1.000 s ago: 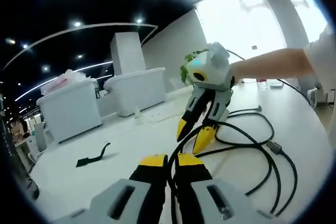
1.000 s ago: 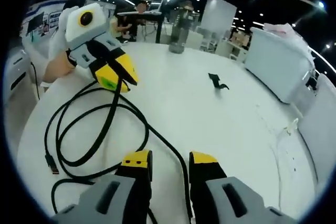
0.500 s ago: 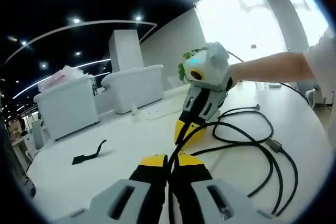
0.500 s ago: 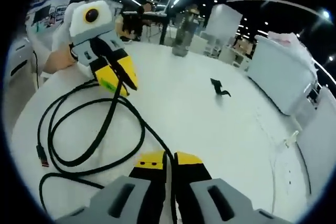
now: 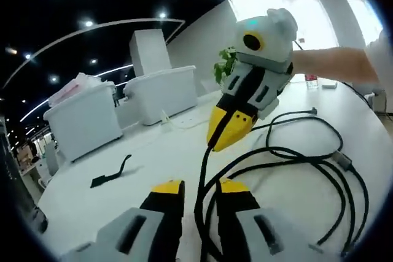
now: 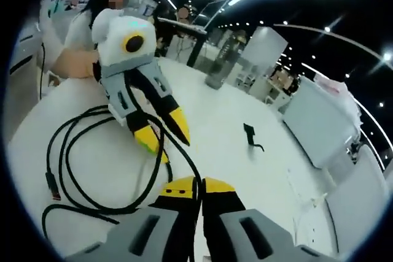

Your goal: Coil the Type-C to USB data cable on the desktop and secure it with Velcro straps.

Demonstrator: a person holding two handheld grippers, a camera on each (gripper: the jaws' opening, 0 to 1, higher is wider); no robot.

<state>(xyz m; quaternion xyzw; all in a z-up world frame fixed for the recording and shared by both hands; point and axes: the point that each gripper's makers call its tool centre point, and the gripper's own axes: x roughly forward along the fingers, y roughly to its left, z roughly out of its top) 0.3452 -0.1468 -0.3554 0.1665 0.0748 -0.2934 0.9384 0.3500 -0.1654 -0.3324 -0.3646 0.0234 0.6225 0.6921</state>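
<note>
Running between both grippers' jaws, cable (image 5: pixel 288 157) loops on desktop (image 5: pixel 110 207)

No readable text, labels, brands or numbers anywhere.

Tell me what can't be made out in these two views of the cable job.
- Cable in the left gripper view: its lower loops are cut off by the bottom edge.
- Velcro strap in the right gripper view: too small to read its shape.
- Right tongs in the right gripper view: the pinched cable stretch is hidden between the tips.
</note>
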